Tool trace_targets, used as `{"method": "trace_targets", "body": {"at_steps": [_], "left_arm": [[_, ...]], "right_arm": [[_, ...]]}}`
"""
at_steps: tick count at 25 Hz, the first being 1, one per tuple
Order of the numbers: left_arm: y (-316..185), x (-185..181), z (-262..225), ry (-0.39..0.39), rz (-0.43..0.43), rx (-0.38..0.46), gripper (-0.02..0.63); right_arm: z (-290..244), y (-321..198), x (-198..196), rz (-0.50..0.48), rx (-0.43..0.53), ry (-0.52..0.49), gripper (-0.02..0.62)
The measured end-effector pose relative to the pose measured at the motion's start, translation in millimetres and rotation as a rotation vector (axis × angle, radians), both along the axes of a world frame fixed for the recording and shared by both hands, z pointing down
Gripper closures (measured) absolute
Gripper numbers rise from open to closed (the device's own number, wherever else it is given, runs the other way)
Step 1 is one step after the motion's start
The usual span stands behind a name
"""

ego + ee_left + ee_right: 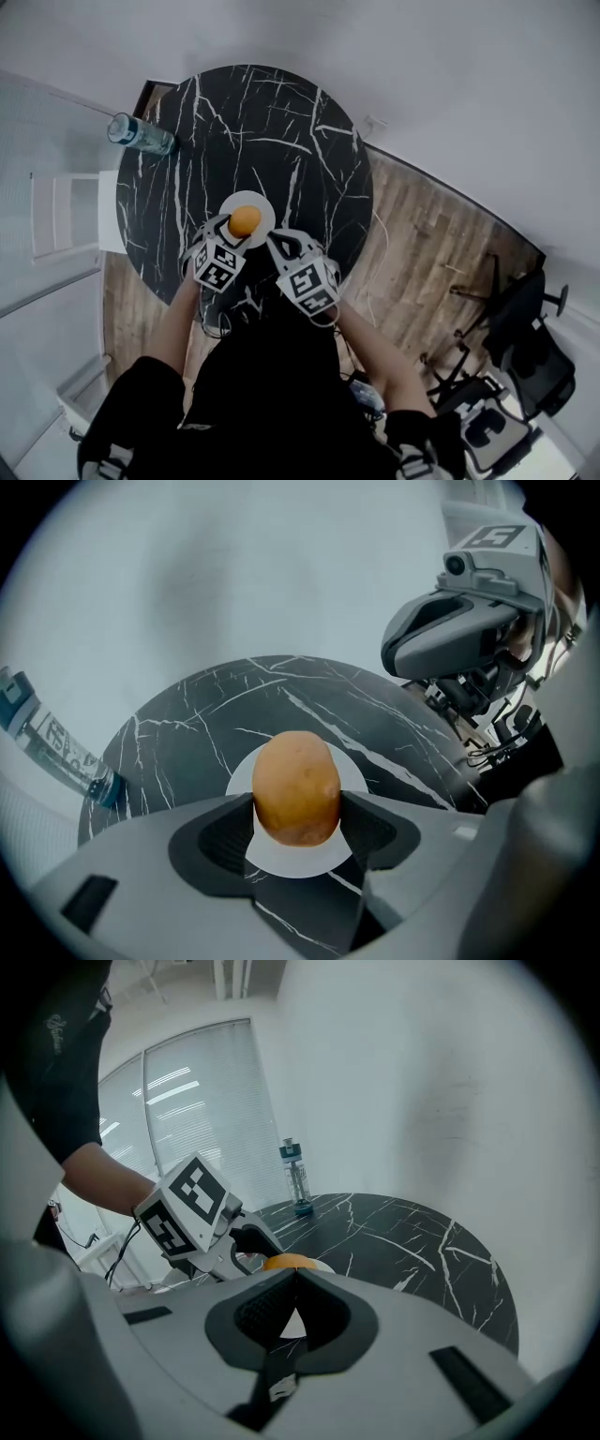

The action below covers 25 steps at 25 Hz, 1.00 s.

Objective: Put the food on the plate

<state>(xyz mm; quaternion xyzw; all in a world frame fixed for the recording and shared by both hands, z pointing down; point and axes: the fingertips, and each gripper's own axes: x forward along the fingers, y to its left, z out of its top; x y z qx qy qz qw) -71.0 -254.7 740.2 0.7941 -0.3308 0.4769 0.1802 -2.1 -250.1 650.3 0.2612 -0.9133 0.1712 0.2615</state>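
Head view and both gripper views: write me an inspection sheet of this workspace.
Surface: round black marble table, bare apart from the items below.
Job's things: white plate near the table's near edge. The potato is over it; contact with the plate cannot be told.
Clutter: water bottle at the table's far left edge.
Grippers: left gripper shut on the potato. The right gripper is beside it, jaws together and empty.
Cables: wires on the right gripper's body; none seen on the table.
Surroundings: wood floor, office chairs, blinds.
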Motion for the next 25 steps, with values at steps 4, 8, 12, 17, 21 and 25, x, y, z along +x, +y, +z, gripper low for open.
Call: {"method": "trace_targets", "body": {"at_steps": [4,8,12,17,21,25], "left_arm": [[3,0,5,-0.023,0.022,-0.015,0.325],[5,2,7,-0.023,0.031,-0.015,0.325],[7,2,11,-0.042,0.046,-0.016,0.325],[8,3,7,-0.044,0.022,-0.002,0.325],[6,-1,0,-0.043,-0.009,0.013,0.325],[9,-3,-13,-0.028,-0.058,0.011,0.325]], "right_arm": [[1,0,-1,-0.010,-0.004,0.000,0.598],[2,0,-2,-0.006,-0.005,0.000,0.598],[2,3,-4,-0.012,-0.008,-0.002,0.599],[3,9,-6,-0.037,-0.009,-0.007,0.598],[1,10,-9,-0.050,-0.014,-0.013,0.598],[3,11,-14,-0.081,-0.018,-0.020,0.599]]}}
